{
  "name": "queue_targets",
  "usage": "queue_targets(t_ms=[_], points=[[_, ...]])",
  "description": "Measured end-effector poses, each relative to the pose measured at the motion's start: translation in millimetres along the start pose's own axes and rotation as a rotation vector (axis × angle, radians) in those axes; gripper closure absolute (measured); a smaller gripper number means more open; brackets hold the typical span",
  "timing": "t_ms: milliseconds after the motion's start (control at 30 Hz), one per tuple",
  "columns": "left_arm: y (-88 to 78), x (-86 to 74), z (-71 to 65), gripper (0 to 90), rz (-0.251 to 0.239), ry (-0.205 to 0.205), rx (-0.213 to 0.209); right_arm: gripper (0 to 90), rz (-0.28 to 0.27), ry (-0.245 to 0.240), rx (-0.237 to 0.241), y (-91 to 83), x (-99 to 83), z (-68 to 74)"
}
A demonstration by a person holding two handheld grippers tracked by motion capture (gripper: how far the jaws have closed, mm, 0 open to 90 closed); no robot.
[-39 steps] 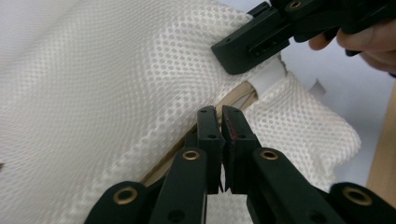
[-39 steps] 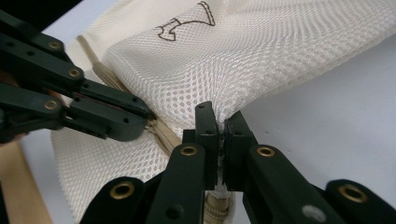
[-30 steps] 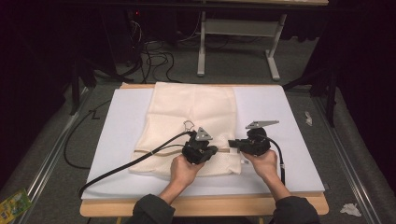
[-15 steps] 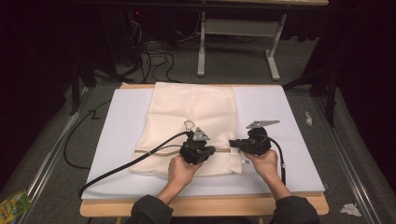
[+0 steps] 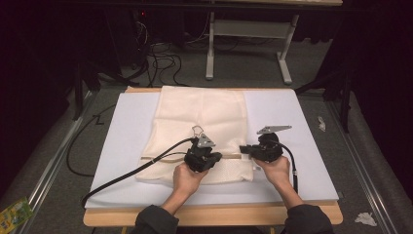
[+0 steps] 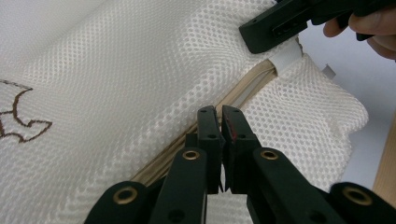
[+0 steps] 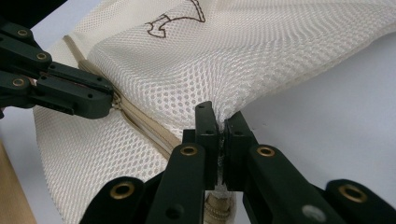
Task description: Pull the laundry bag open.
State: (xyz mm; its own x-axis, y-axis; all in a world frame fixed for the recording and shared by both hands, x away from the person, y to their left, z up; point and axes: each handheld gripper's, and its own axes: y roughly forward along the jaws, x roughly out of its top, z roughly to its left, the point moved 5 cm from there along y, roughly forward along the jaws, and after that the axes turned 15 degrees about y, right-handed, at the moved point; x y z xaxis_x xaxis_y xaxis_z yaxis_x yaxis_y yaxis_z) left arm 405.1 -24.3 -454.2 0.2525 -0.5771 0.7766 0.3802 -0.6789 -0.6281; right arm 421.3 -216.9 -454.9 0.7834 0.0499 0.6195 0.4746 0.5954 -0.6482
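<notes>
Cream mesh zippered bag (image 5: 204, 122) lies flat on the table.

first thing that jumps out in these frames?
A cream mesh laundry bag spread across the white table mat, its beige zipper running along the near side. The left claw is shut at the zipper line mid-bag, and the right claw is shut on the bag's right edge, lifting the mesh slightly.

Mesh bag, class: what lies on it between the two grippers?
In the high view, a beige zipper runs across the mesh bag from the left gripper to the right gripper; nothing else lies between.
</notes>
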Motion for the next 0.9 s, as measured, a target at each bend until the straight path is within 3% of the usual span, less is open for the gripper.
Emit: queue_targets(t_ms=[500,900], points=[[-11.8,-8.5,9.0,87.2,-0.016,-0.027,0.014,89.0,0.001,0.002,-0.012,0.2,0.2,-2.9],[-17.1,-9.5,11.4,87.2,-0.032,-0.025,0.027,88.9,0.002,-0.001,-0.014,-0.1,0.6,-3.3]])
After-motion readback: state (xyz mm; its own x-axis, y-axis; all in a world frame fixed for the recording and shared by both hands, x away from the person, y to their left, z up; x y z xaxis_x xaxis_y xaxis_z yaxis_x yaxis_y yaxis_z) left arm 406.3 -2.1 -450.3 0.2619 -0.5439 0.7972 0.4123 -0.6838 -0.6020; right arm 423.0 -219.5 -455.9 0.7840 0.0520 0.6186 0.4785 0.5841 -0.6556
